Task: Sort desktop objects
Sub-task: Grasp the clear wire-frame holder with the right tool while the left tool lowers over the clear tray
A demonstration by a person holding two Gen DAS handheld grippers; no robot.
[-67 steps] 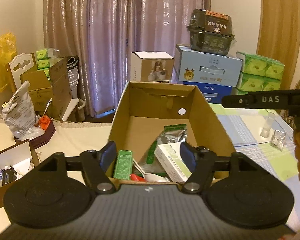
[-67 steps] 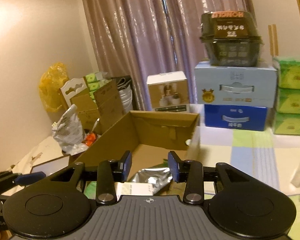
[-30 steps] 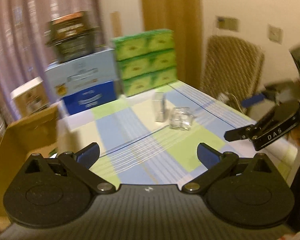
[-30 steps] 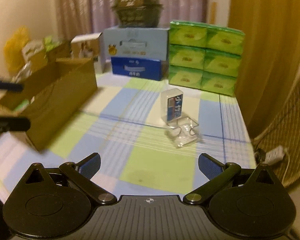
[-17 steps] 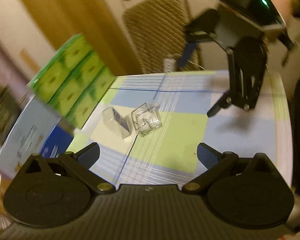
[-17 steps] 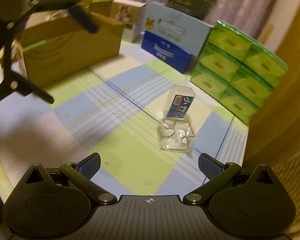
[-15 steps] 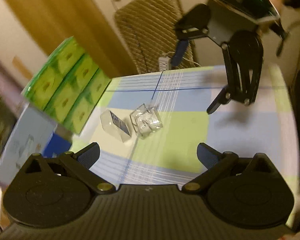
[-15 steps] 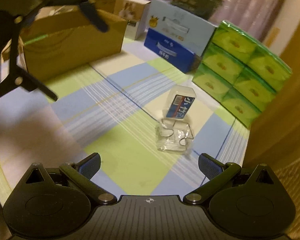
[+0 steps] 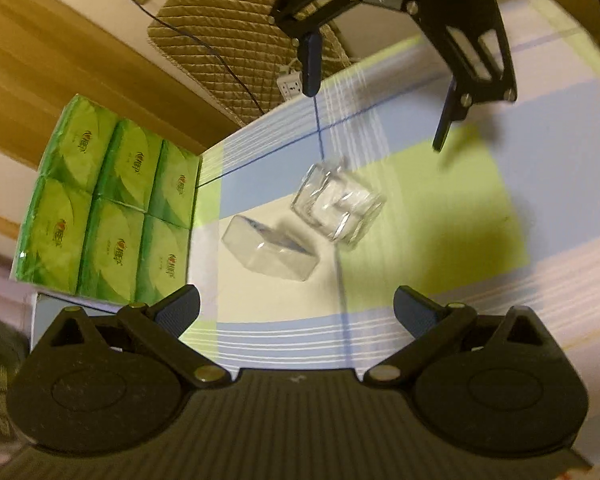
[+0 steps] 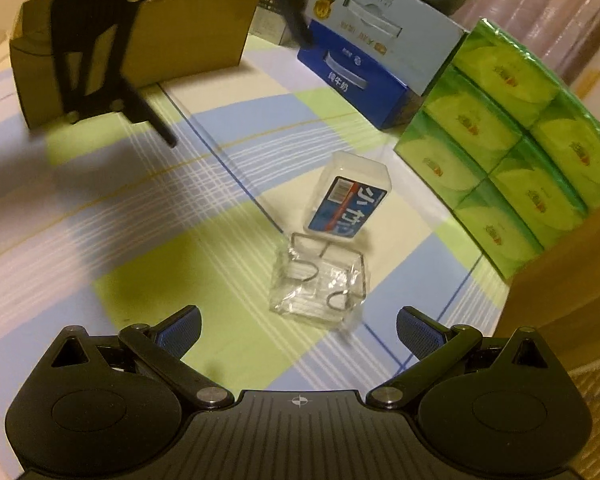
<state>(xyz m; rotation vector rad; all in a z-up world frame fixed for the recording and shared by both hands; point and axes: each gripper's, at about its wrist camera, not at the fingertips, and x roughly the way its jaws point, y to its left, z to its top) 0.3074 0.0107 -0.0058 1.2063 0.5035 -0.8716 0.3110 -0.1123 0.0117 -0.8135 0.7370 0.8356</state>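
Right wrist view: the checked blue, green and cream tablecloth [image 10: 148, 216] fills the field and serves as ground for every other item. The landmark is the block of six green tissue packs [image 10: 512, 136] at its right edge. Well to the left of that block stands the open brown cardboard box [image 10: 148, 36], judged to be the sorting bin. Near the block's lower corner stands the clear rectangular plastic case with a blue and red label [image 10: 350, 198], upright and slightly tilted. Touching, or all but touching, its base on the side away from the block lies the small clear plastic cube holding wire clips [image 10: 320, 284].

The right gripper [image 10: 298, 330] hovers just short of the cube, jaws spread wide and empty. The left gripper [image 10: 228, 64] hangs above the cloth between cardboard box and cases, likewise wide apart and empty; its own view shows the same cube [image 9: 337, 205] and labelled case [image 9: 271, 251] ahead of its fingers.

Step in hand, as judged: approach before pickup. To do it well, each gripper should take one case. The right should straddle the cube on the two faces clear of the labelled case, descending until the pads sit low on its walls, then close gently, since smooth clear plastic is likely to slip or tip. The left should close across the upright case's narrow faces without knocking it over.
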